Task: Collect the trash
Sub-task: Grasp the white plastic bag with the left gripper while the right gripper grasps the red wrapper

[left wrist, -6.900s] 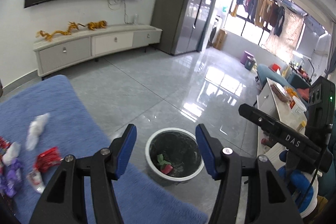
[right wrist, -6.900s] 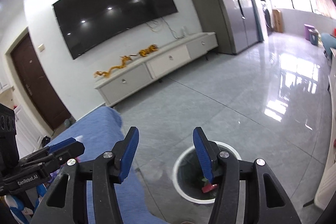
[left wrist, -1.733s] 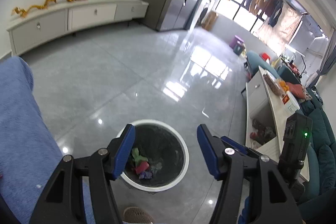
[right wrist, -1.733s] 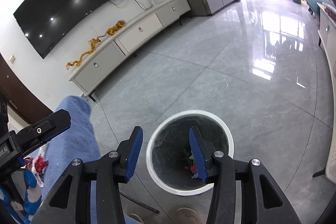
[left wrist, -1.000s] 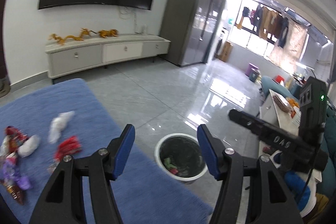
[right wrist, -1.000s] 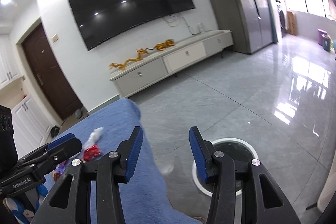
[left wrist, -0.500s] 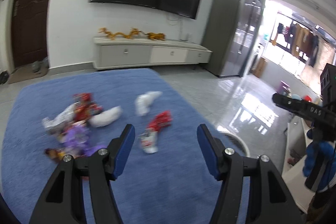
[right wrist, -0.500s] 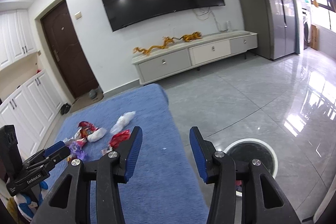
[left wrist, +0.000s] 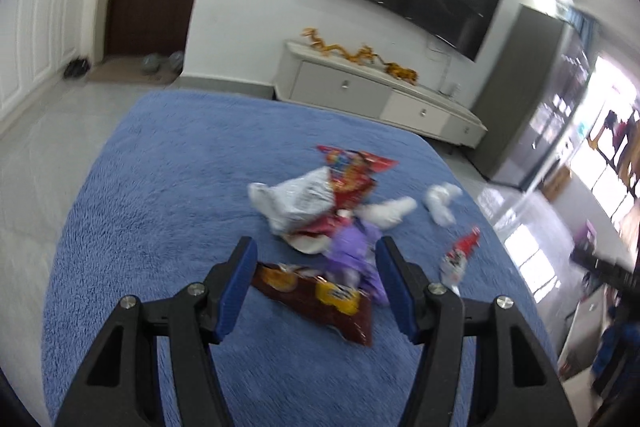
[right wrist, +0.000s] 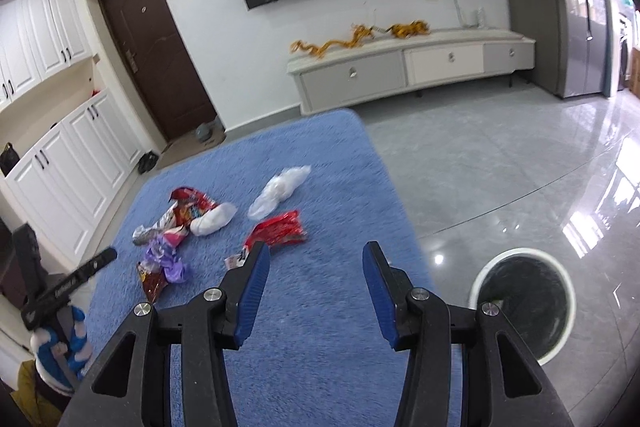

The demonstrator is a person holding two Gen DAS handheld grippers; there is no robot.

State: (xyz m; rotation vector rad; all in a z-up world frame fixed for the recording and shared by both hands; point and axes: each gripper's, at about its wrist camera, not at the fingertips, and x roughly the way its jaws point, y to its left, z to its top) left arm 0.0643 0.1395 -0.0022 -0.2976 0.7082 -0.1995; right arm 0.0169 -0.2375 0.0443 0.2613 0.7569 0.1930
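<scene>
A heap of trash lies on the blue rug [left wrist: 168, 187], toward its far right part. In the left wrist view a dark brown snack bag [left wrist: 320, 303] lies nearest, with a crumpled purple wrapper [left wrist: 354, 251] touching its far edge. Just beyond sit a silver-white bag [left wrist: 294, 201] and a red printed wrapper [left wrist: 354, 167], overlapping. To the right lie two white crumpled wads [left wrist: 390, 211] [left wrist: 440, 201], and nearer, apart from the heap, a small red and white wrapper [left wrist: 460, 255].

The left gripper [left wrist: 316, 281] hangs above the near side of the heap, its blue-padded jaws spread wide with nothing between them; the brown bag and purple wrapper show through the gap.

The right gripper [right wrist: 316, 295] is likewise spread and empty, over bare rug to the right of the trash. Its left finger sits just in front of a red wrapper [right wrist: 278, 231]. Far beyond that lies a clear plastic wad [right wrist: 280, 191].

To the right, off the rug on the glossy gray tile floor [right wrist: 500, 155], stands a round white-rimmed bin [right wrist: 524, 301] with a dark liner.
</scene>
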